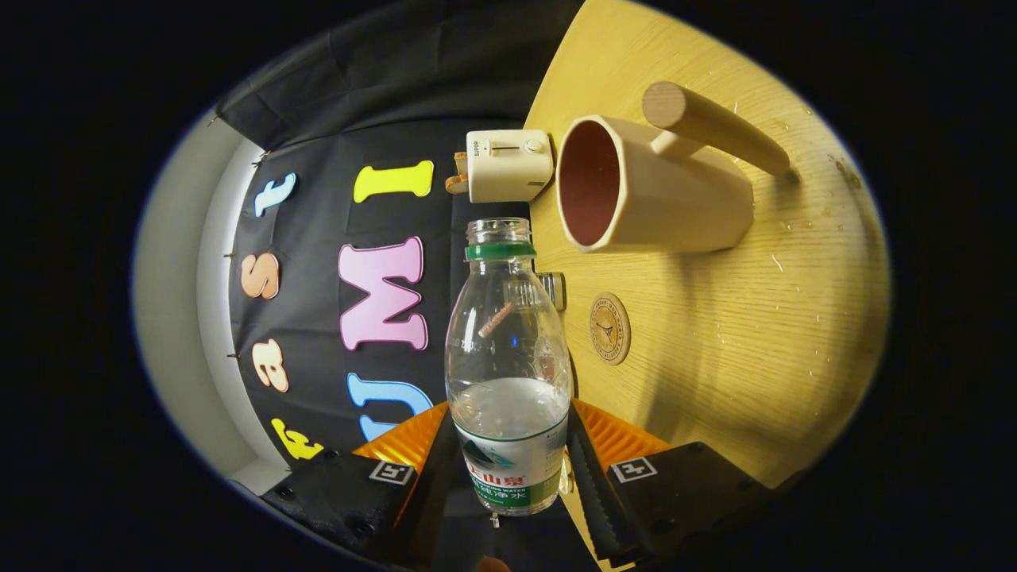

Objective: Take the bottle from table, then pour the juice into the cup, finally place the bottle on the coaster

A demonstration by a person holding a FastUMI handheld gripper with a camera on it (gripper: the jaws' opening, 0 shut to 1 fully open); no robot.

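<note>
While hand-held gripper (508, 469) clamps bottle (508, 373), cup (647, 187), coaster (610, 328), toaster (508, 164) lie beyond.

- Our tongs (508, 469) are taken up: both fingers press the sides of the uncapped bottle (508, 365), which fills the gap between them.
- Just beyond the bottle's neck we see the cup (651, 187), its mouth facing the bottle, its wooden handle (715, 123) jutting off the far side.
- A small cream appliance (508, 164) stands close beside the cup's rim, with only a narrow gap between them.
- The coaster (610, 328) lies flat near the bottle, bare on top, with open worktop (755, 334) around it.
- We find the widest free stretch beyond the coaster, wet with scattered drops.
</note>
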